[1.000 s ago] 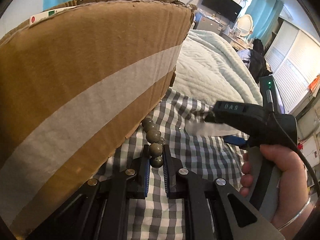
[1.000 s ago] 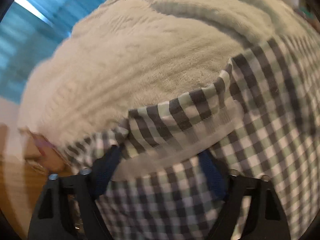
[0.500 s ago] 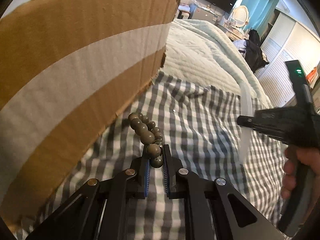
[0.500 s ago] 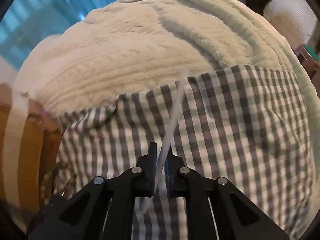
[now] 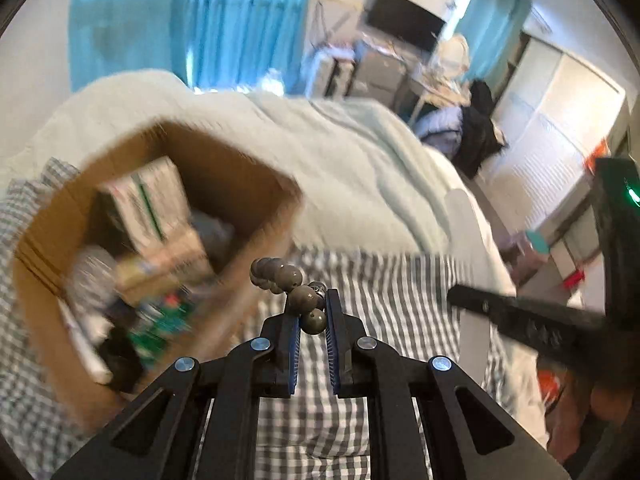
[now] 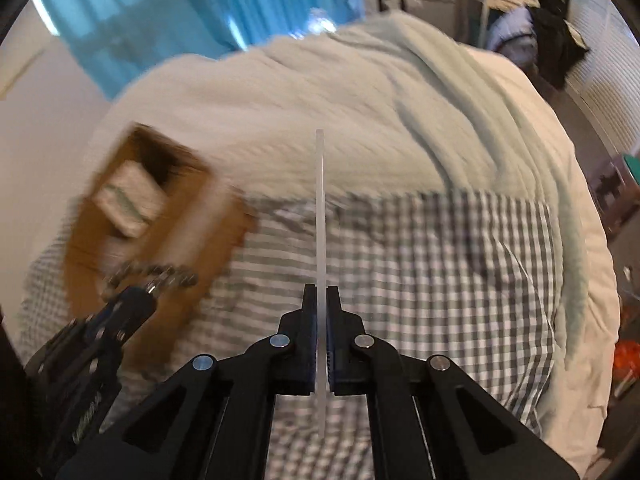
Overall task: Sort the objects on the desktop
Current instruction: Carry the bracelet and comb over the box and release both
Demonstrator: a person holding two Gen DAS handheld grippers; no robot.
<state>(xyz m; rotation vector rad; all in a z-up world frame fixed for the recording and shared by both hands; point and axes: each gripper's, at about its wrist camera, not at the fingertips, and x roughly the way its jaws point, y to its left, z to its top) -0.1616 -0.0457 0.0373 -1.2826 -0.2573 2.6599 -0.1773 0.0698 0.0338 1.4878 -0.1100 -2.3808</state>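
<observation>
Above the checked bedsheet (image 6: 440, 248), the left gripper (image 5: 311, 312) clamps round olive-brown beads (image 5: 296, 280); the right gripper (image 6: 320, 312) pinches a flat translucent plastic strip (image 6: 320, 200).

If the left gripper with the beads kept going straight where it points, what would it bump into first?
Probably the checked cloth on the bed, just right of the cardboard box. The left gripper, shut on the bead bracelet, aims past the box's corner, though depth is hard to judge.
</observation>
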